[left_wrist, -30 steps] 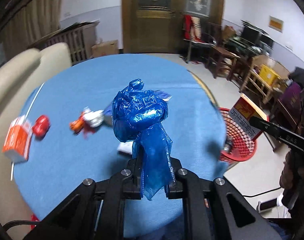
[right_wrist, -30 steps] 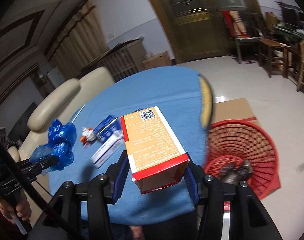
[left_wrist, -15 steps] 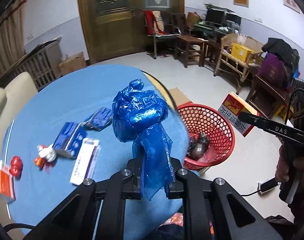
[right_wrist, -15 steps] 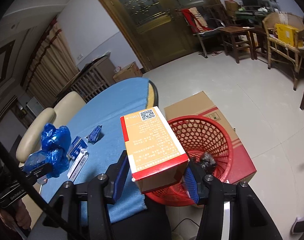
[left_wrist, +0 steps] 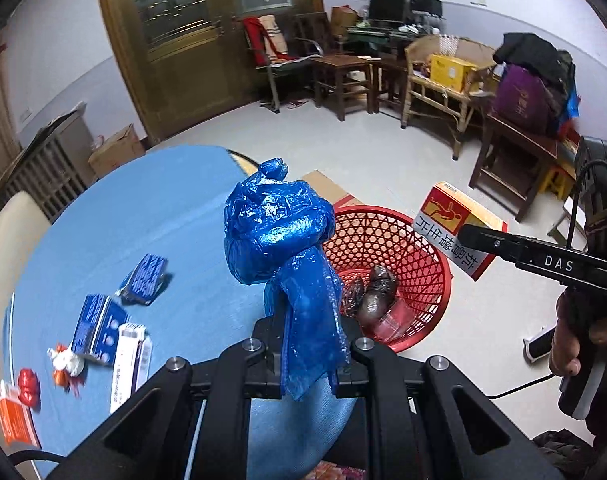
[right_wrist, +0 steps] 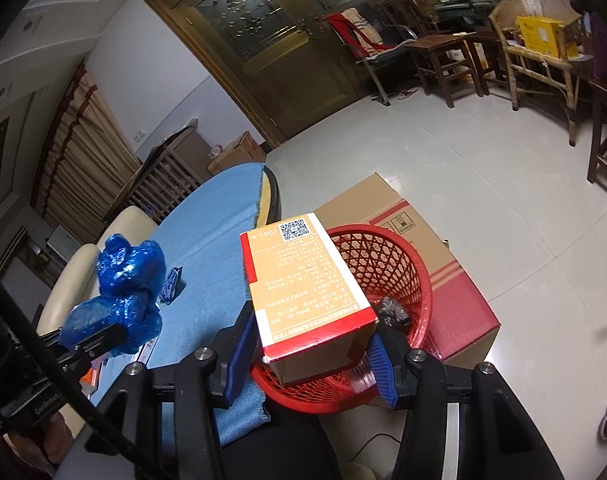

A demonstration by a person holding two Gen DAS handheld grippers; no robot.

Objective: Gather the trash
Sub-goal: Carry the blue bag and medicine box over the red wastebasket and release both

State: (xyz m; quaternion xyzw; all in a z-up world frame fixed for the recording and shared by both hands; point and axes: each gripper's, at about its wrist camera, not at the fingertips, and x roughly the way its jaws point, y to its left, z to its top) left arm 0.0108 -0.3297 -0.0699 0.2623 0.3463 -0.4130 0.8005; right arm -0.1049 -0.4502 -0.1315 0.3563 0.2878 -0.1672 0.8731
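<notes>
Your right gripper [right_wrist: 309, 344] is clenched on an orange-and-white carton [right_wrist: 305, 280] with red edging, its blue ribbed pads [right_wrist: 381, 364] pressed to both side walls; the top face carries a QR code and rows of small print too fine to read, and from the left wrist view the same carton's end shows a red figure pictogram and large Chinese characters, with "DAS" printed on the gripper's finger. The carton hangs above the near rim of the red plastic lattice basket [right_wrist: 399, 264], which sits on the floor just beside the round table and holds dark, glossy wrapped lumps [left_wrist: 377, 294]. Your left gripper [left_wrist: 307, 354] grips the loose tail of a knotted, crinkled blue plastic bag [left_wrist: 277, 236], the bundle standing up over the table's edge, beside the basket. On the blue tablecloth [left_wrist: 143, 208], away from the basket, lie blue printed cartons [left_wrist: 143, 280], a white box with a barcode [left_wrist: 129, 364], a crumpled white-and-orange wrapper [left_wrist: 65, 364], a red lump [left_wrist: 28, 386] and an orange carton [left_wrist: 11, 414]. A flattened cardboard box [right_wrist: 407, 216] with red bands lies behind the basket.
</notes>
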